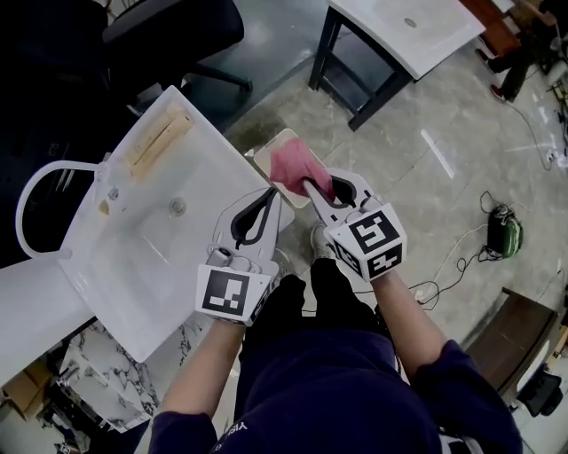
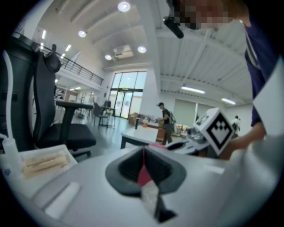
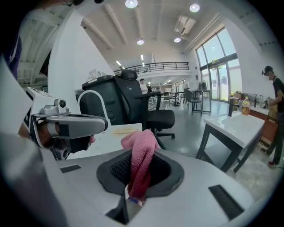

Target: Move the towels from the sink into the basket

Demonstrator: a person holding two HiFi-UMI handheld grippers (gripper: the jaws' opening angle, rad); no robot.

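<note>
A pink towel (image 1: 297, 167) hangs over a cream basket (image 1: 264, 151) on the floor, just past the corner of the white sink (image 1: 133, 266). My right gripper (image 1: 312, 186) is shut on it, and the cloth bunches up out of the jaws (image 3: 141, 150) in the right gripper view. My left gripper (image 1: 266, 197) sits beside it at the basket's near edge, jaws together with a thin strip of the pink cloth (image 2: 143, 170) pinched between them. Beige rolled cloths (image 1: 160, 142) lie at the sink's far end.
A black office chair (image 1: 169, 35) stands beyond the sink. A second white sink on a dark frame (image 1: 417, 27) is at the upper right. Cables and a green device (image 1: 503, 232) lie on the floor to the right. A person (image 2: 165, 119) stands far off.
</note>
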